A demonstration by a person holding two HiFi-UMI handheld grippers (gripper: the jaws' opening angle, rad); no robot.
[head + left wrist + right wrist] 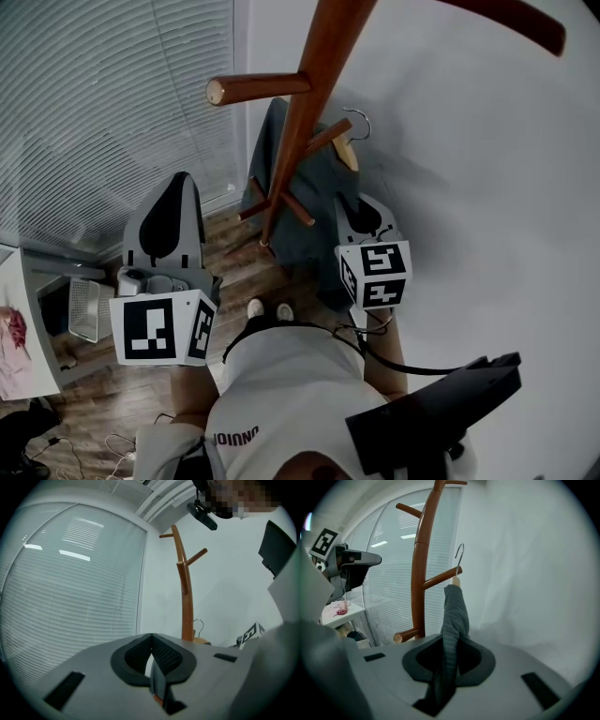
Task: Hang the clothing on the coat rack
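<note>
The wooden coat rack (291, 122) rises in front of me, its pegs (258, 89) sticking out to either side. A grey garment (314, 192) hangs on a wooden hanger whose metal hook (360, 123) sits free in the air, just right of the pole. My right gripper (358, 208) is shut on the garment (453, 616), whose fabric runs up from between the jaws (451, 644) to the hook (460, 555), next to a rack peg (440, 577). Left of the pole, my left gripper (176, 192) is held up, shut and empty (151, 654), facing the rack (186, 597).
Window blinds (103, 103) fill the left side and a plain white wall (487, 187) the right. On the wood floor to the left stand a white table (21, 323) with pink cloth and a white basket (82, 309). The rack's base (267, 242) is by my feet.
</note>
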